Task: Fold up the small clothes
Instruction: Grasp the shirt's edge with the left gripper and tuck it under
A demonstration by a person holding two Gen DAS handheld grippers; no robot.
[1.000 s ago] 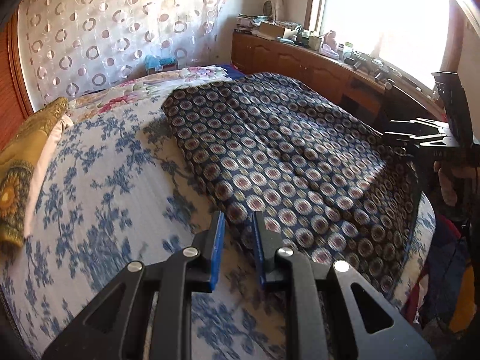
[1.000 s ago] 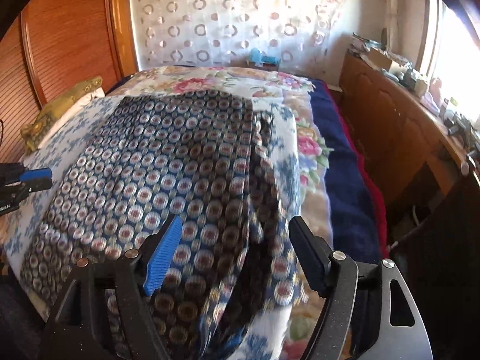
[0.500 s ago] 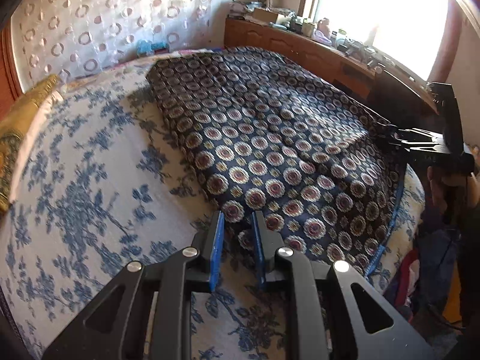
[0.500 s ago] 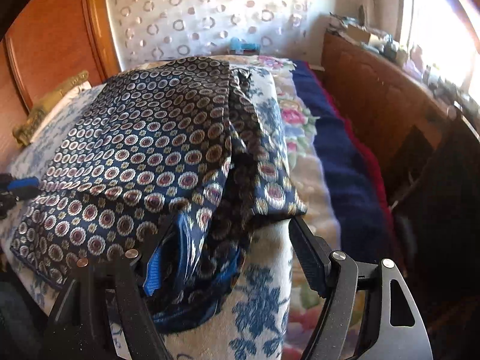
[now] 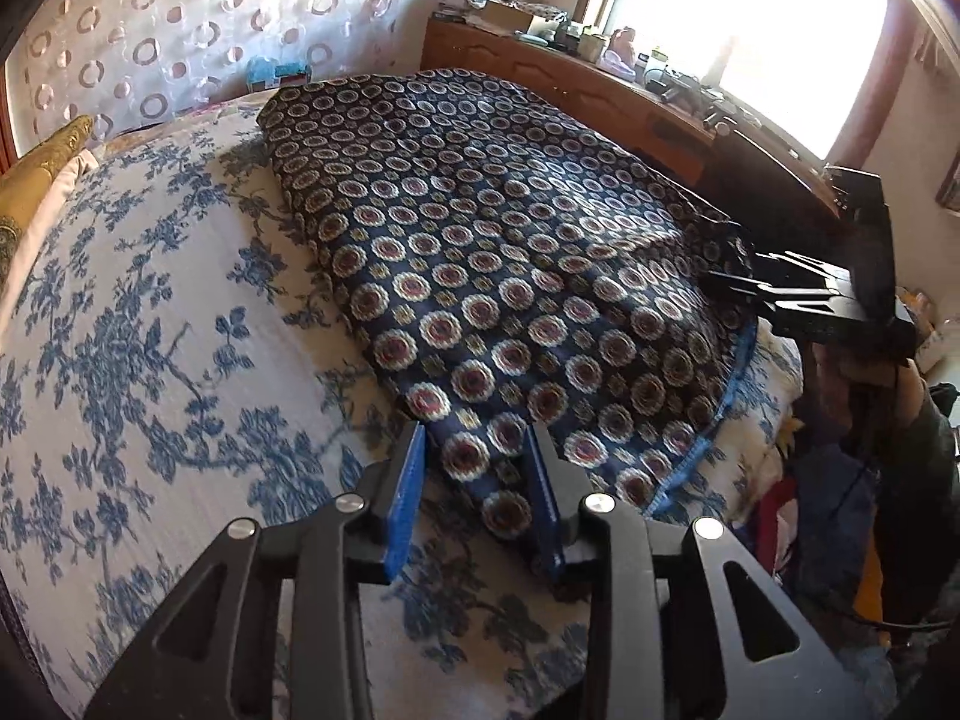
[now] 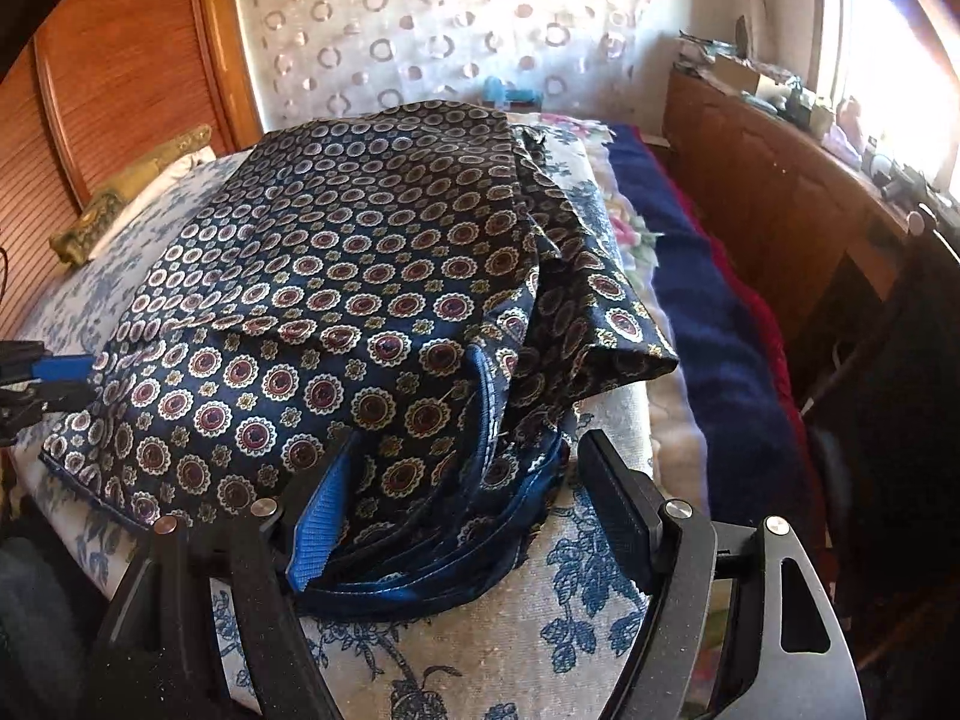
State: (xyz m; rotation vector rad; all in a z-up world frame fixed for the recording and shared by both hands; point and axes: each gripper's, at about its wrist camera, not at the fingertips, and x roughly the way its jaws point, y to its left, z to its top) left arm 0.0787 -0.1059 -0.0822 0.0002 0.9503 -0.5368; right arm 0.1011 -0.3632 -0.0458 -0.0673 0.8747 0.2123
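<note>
A dark blue garment with a round medallion print [image 5: 480, 252] lies spread on the bed, with a blue-trimmed hem. It also shows in the right wrist view [image 6: 336, 300], bunched in folds at its near right corner. My left gripper [image 5: 477, 474] is open, its fingers on either side of the garment's near corner. My right gripper [image 6: 462, 480] is open wide, its fingers around the bunched hem at the other near corner. Each gripper shows at the edge of the other's view: the right gripper [image 5: 810, 300] and the left gripper [image 6: 42, 378].
The bed has a white cover with blue flowers [image 5: 132, 324]. A gold pillow [image 5: 36, 180] lies at the head. A wooden headboard [image 6: 120, 72] stands behind. A wooden dresser [image 5: 600, 90] with clutter runs under the window. A dark blue blanket [image 6: 708, 324] hangs on the bed's right side.
Both grippers moved in toward the garment's near corners. The left gripper's fingers opened wider and now straddle the corner. The right gripper's open fingers now surround the bunched hem.
</note>
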